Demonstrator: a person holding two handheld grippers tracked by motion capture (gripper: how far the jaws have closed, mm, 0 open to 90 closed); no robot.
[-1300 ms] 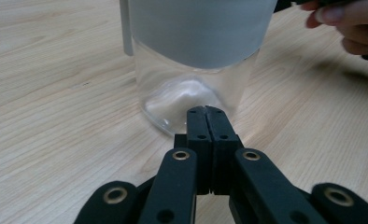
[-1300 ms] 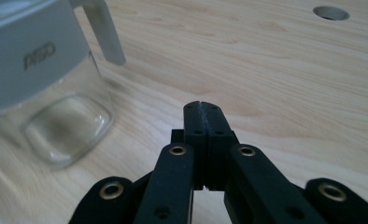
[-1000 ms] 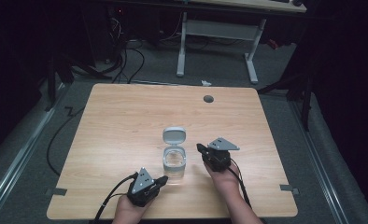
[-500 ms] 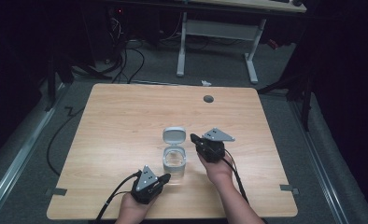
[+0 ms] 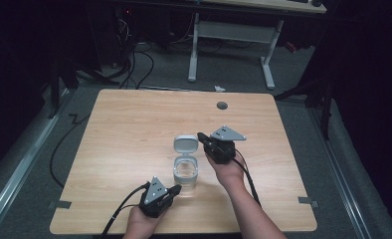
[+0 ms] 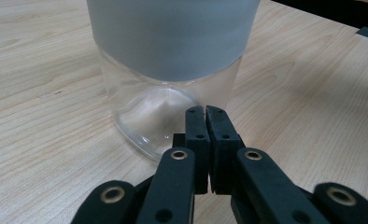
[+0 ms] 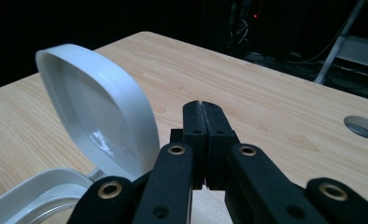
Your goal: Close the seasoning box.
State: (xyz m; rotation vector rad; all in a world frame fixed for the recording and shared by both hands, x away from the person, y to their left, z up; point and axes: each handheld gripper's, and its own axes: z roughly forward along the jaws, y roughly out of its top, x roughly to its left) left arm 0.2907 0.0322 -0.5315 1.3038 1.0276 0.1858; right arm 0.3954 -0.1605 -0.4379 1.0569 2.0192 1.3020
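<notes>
Clear jar (image 5: 186, 172), lid (image 5: 186, 144) open — between both closed tongs.

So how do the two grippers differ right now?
The left gripper sits low at the clear jar's base; the right gripper is raised beside its open white lid. The left points right along the near edge, the right points left. Both have jaws shut, holding nothing.
</notes>
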